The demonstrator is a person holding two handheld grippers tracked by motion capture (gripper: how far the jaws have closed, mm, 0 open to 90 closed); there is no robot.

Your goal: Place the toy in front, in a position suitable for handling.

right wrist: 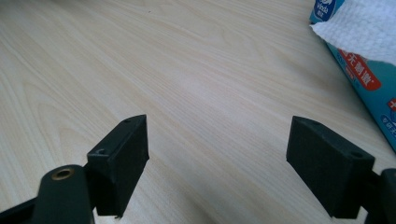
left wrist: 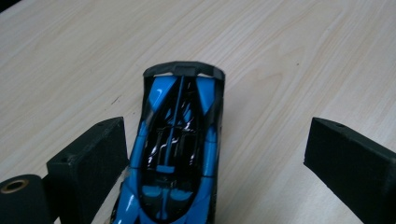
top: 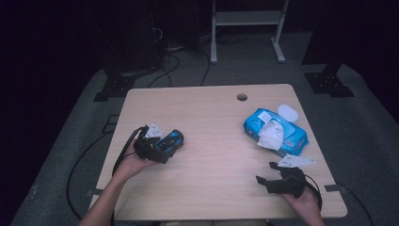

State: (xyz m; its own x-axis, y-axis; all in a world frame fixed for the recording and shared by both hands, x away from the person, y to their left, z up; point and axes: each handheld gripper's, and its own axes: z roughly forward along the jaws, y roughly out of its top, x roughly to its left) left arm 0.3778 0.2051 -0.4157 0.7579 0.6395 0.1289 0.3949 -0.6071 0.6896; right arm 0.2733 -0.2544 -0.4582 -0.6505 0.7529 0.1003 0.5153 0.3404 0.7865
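The left gripper (left wrist: 215,154) stood with jaws apart around the blue toy car (left wrist: 180,149), which rested on the counter (top: 211,141) at its left side; the car lay nearer the left jaw. The right gripper (right wrist: 217,163) hung empty with jaws apart over bare wood. A blue wipes pack (top: 291,134), tissue (top: 271,135) protruding, lay near it, a white lid (top: 288,112) just beyond.

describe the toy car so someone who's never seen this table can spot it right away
Start at the light wooden table and go to its left half, where the left gripper hovers with jaws open. Between those jaws sits the toy car. It is small, glossy blue and black; the wipes pack on the right is larger, soft, with a white sheet sticking out.
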